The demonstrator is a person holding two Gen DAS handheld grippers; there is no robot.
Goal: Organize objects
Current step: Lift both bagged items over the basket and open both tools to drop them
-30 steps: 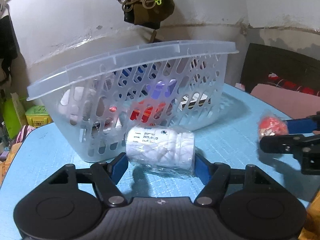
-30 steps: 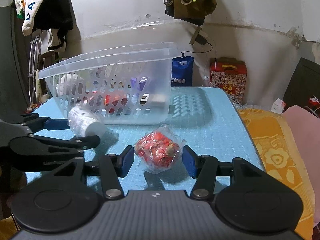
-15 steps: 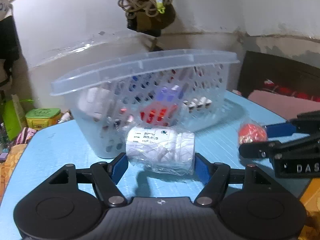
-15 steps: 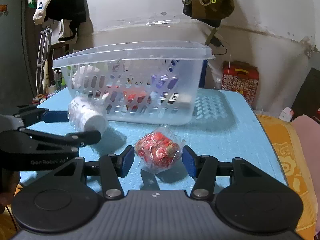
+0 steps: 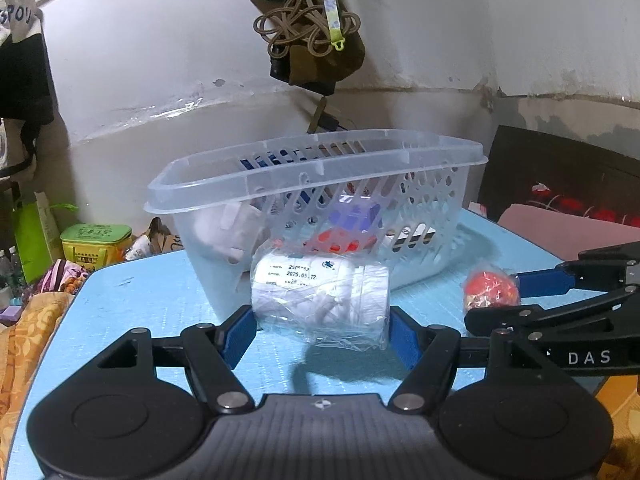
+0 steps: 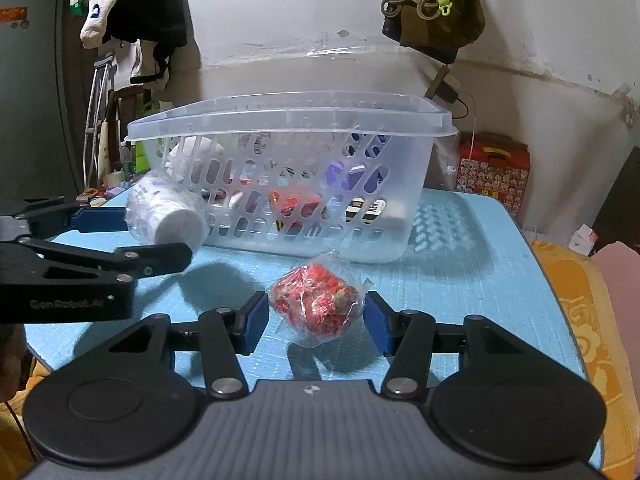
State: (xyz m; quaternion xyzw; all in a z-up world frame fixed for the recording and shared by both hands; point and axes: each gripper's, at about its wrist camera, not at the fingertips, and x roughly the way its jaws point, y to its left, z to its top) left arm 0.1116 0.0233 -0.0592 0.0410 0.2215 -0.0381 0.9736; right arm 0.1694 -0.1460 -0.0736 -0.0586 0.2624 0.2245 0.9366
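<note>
My left gripper (image 5: 322, 330) is shut on a white pill bottle wrapped in clear plastic (image 5: 320, 294), held above the blue table in front of the basket; the bottle also shows in the right wrist view (image 6: 170, 218). My right gripper (image 6: 314, 322) is shut on a clear bag of red candies (image 6: 316, 304), also seen in the left wrist view (image 5: 490, 288). A clear slotted plastic basket (image 5: 316, 168) stands behind both and holds several items; it also shows in the right wrist view (image 6: 288, 120).
The blue table (image 6: 472, 272) ends at the right by an orange patterned cloth (image 6: 592, 320). A red box (image 6: 494, 172) stands behind the table. A green tub (image 5: 96, 240) sits left of the table. Bags and cords hang on the wall.
Both grippers have risen and drawn back from the basket with their objects still held. The basket looks smaller and lower in both views.
</note>
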